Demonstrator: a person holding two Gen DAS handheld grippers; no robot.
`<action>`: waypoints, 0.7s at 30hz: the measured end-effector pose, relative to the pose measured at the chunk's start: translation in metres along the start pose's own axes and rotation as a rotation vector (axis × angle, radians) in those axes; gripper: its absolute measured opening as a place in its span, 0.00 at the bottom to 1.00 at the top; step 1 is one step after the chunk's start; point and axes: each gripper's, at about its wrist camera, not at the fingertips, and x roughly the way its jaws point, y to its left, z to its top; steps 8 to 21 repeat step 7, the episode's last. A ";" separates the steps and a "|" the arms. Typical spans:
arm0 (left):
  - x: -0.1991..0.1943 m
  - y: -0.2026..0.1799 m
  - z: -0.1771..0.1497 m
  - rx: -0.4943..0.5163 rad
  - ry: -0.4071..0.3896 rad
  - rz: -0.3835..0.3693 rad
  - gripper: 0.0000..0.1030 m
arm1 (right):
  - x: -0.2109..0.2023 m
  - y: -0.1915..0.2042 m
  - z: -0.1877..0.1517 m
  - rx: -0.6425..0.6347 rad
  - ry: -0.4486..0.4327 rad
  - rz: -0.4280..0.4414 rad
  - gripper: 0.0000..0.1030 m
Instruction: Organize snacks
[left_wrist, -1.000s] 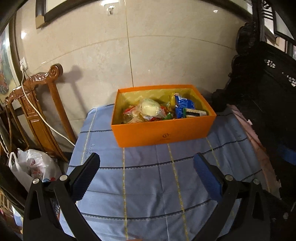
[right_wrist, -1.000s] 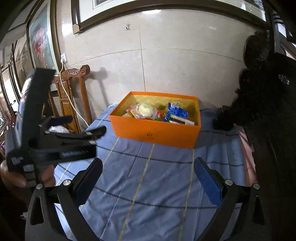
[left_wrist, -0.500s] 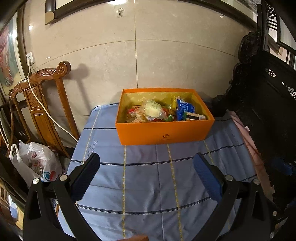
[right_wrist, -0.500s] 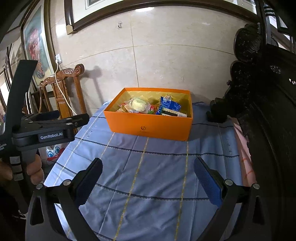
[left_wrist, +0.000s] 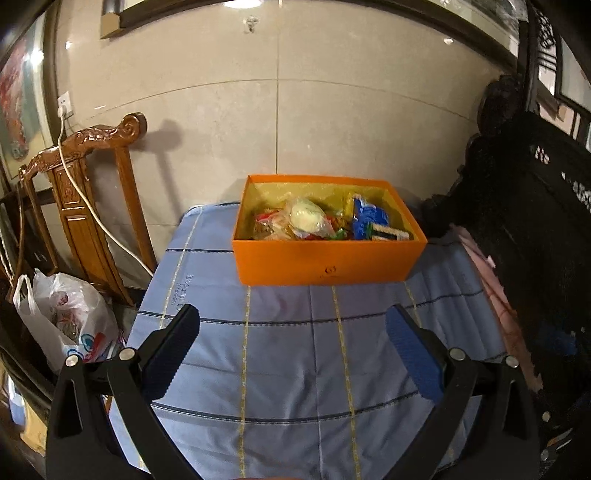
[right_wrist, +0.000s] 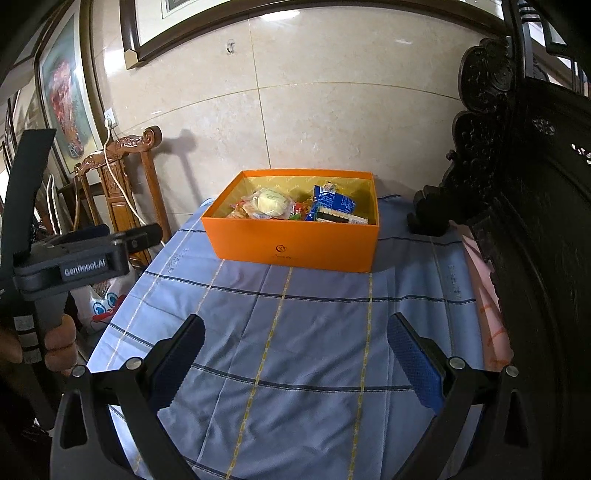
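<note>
An orange box (left_wrist: 325, 264) stands at the far end of a table under a blue striped cloth (left_wrist: 295, 354). It holds several snacks: a clear bag with a pale round bun (left_wrist: 306, 218), a blue packet (left_wrist: 367, 218) and small coloured wrappers. It also shows in the right wrist view (right_wrist: 295, 243). My left gripper (left_wrist: 291, 350) is open and empty, held above the near half of the cloth. My right gripper (right_wrist: 295, 354) is open and empty too, well short of the box. The left gripper's body (right_wrist: 74, 258) shows at the left of the right wrist view.
A carved wooden chair (left_wrist: 85, 192) with a white cable stands left of the table, with a white plastic bag (left_wrist: 62, 325) at its foot. Dark carved furniture (left_wrist: 535, 221) lines the right side. A tiled wall is behind the box.
Both grippers have drawn back and risen, so the box looks farther away. Both stay open and empty. The snacks in the box have not moved.
</note>
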 end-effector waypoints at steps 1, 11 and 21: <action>0.000 -0.001 -0.001 0.008 0.001 0.001 0.96 | 0.000 0.000 0.000 0.000 0.000 0.000 0.96; -0.003 -0.006 -0.005 0.045 -0.002 -0.002 0.96 | 0.000 0.000 -0.001 0.000 -0.002 0.001 0.96; -0.003 -0.006 -0.005 0.045 -0.002 -0.002 0.96 | 0.000 0.000 -0.001 0.000 -0.002 0.001 0.96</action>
